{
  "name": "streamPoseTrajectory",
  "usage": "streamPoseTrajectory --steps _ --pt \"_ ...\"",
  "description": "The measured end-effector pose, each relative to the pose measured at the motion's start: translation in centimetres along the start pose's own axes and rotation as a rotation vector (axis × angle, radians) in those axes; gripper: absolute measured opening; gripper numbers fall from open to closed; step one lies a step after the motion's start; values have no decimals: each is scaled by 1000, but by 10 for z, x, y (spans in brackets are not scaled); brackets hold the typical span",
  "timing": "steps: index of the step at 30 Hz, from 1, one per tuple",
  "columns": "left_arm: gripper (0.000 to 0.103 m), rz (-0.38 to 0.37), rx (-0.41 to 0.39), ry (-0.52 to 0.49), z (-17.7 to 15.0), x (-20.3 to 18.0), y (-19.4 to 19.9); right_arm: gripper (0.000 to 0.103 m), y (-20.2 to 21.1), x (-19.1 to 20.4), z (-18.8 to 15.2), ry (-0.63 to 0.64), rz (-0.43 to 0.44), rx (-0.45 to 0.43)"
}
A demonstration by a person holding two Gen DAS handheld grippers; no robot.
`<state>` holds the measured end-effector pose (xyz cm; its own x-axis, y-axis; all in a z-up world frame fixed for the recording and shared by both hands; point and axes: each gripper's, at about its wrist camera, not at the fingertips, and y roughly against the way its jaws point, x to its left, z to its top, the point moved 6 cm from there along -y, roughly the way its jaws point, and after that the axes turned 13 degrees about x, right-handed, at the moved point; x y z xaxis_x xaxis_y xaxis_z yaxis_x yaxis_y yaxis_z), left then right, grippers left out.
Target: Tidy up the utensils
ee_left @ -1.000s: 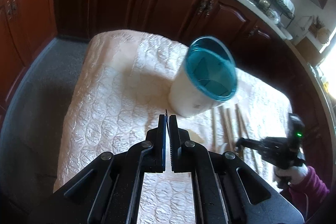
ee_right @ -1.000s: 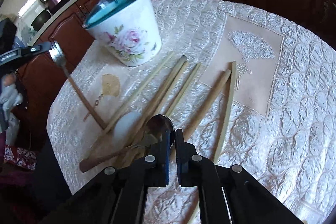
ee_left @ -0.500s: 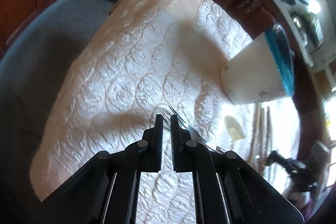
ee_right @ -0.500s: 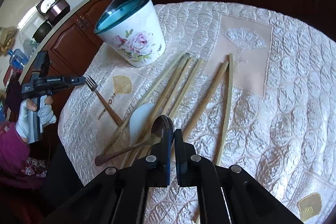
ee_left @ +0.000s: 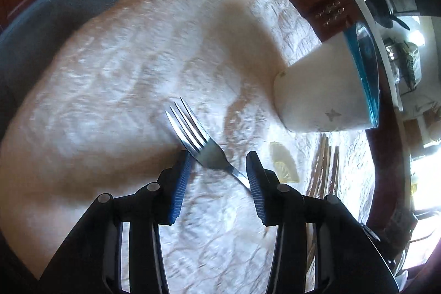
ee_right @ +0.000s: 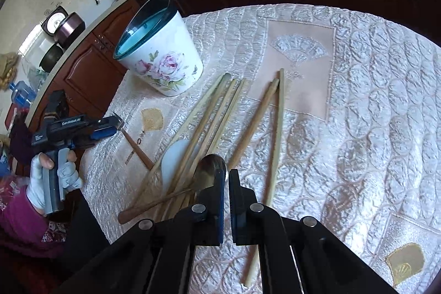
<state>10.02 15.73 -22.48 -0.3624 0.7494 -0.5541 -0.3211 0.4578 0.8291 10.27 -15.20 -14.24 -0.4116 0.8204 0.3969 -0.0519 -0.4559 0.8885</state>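
Showing only rightward: chopsticks (ee_right: 271, 117) beyond fork (ee_left: 198, 139), spoon (ee_right: 210, 170).

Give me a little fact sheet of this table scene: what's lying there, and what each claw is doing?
Surface: quilted cream tablecloth
Container: white flowered pot with teal rim, upright, nothing seen inside
Sticks: wooden chopsticks, loose beside the pot
Fork: metal fork with wooden handle, lying on the cloth
Left claw: opening, fork between its pads, apparently let go
Spoon: metal spoon with wooden handle, lying across the chopsticks
Right claw: shut, empty, just over the spoon's bowl
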Motion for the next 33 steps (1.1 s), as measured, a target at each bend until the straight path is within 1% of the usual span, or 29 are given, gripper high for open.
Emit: streamPoseTrajectory --steps 2,3,4,5,6,9,11,14,15,16,17,18,19,20,22,24,27,30,31,32,33 --pt "40 9 -9 -1 3 -5 -3 4 3 -5 0 -20 9 -19" --pt "40 5 -16 2 5 -6 -4 11 4 -6 0 -26 22 -18" --pt "40 2 -17 7 5 -6 -5 25 3 -6 0 -26 31 -15" --pt "40 -7 -17 20 7 -5 -5 30 3 -6 0 -26 35 -14" --pt "40 -15 -19 26 9 -5 -5 31 0 -5 1 -23 35 -11" --pt "40 -42 -12 45 18 -5 -7 31 -15 -2 5 -27 49 33" --pt "40 -59 -10 62 24 -5 -7 30 -27 -3 9 -41 75 56" --pt "40 -69 -11 73 29 -4 -7 17 -38 2 10 -24 69 81" --pt "40 -68 -13 70 31 -4 -8 7 -39 5 9 -5 53 79" --pt "40 -64 -15 63 32 -5 -8 6 -38 9 8 10 42 74" --pt "33 -55 -15 54 32 -6 -9 6 -37 11 6 17 43 71" --pt "21 -23 -18 35 32 -7 -9 5 -33 14 3 24 42 64" --pt "2 17 -14 15 32 -6 -11 4 -29 15 0 32 33 56" --pt "3 22 -8 9 33 -5 -13 4 -25 16 -2 37 25 51" --pt "0 -12 -3 27 34 -1 -12 3 -15 18 -4 38 24 38" --pt "0 -36 -13 17 35 -2 -4 3 -4 19 -5 39 24 23" --pt "0 -37 -28 -9 34 -5 7 3 11 19 -4 40 27 -3" --pt "0 -28 -41 19 37 -2 9 3 16 18 -3 31 25 -15" --pt "6 -35 -45 42 37 2 9 3 17 19 -4 25 26 -17" --pt "21 -47 -44 62 38 6 9 3 18 19 -5 21 29 -18" --pt "28 -65 -38 78 39 10 7 3 19 19 -6 18 32 -19"
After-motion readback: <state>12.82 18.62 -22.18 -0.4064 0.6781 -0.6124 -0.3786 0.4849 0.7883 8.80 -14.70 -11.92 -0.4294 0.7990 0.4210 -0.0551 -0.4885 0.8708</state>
